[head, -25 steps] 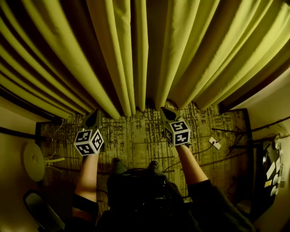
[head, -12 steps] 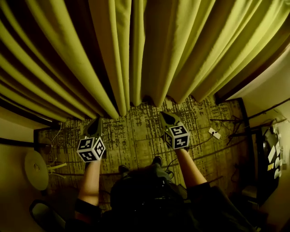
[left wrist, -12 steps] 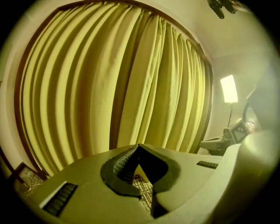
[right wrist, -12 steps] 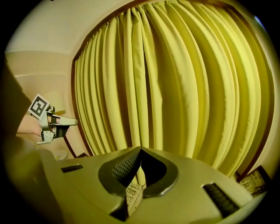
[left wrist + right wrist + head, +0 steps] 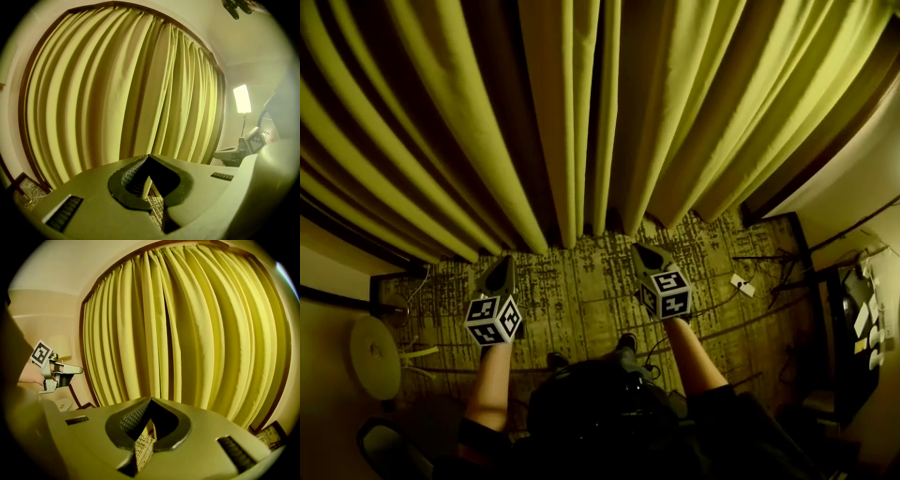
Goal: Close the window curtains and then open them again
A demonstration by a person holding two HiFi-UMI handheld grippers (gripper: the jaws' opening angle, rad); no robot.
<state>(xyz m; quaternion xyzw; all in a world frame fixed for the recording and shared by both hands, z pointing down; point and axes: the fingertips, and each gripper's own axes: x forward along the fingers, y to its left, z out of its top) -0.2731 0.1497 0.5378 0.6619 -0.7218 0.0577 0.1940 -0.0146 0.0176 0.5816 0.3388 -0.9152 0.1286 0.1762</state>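
The curtains (image 5: 441,122) are heavy yellow-green cloth hanging in deep, rounded pleats across the whole window. Their two panels meet at the middle with only a thin dark slit between them, and the hems reach the floor. Below lies a carpet (image 5: 581,291) with a worn pattern of dark and pale dashes, and a flat round white disc (image 5: 373,354) sits at its left edge. The left hand-held gripper (image 5: 499,272) has its ridged jaws pressed together on nothing, clear of the cloth. The right hand-held gripper (image 5: 645,251) is likewise closed and empty, near the hems
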